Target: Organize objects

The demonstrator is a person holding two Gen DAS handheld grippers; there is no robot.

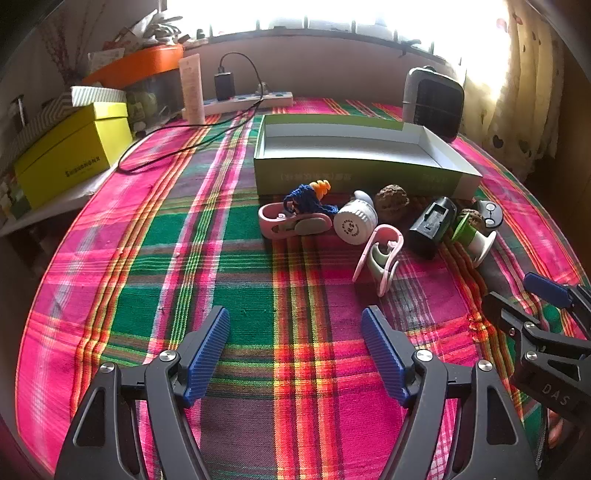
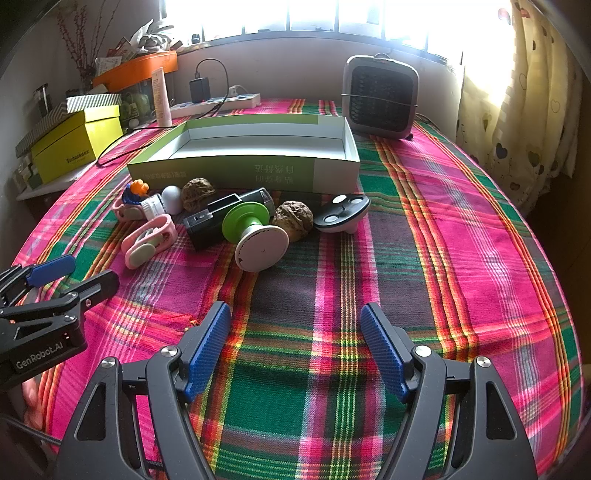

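Objects (image 1: 369,225) are lying clustered just before the empty green box (image 1: 354,173); the left gripper (image 1: 295,350) is hovering spread, holding nothing. From the right wrist, the right gripper (image 2: 295,350) is hanging equally spread; approaching the nearest green-and-white spool (image 2: 255,236) squarely seems wisest.

You couldn't see the window (image 2: 332,14); glare washed it out. The green box (image 1: 354,173) hid part of the tablecloth (image 1: 221,221), and its print was too blurred to read.

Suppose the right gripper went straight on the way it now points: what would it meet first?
Probably the bare plaid tablecloth; the open right gripper points downward. The white-and-green spool lies just beyond.
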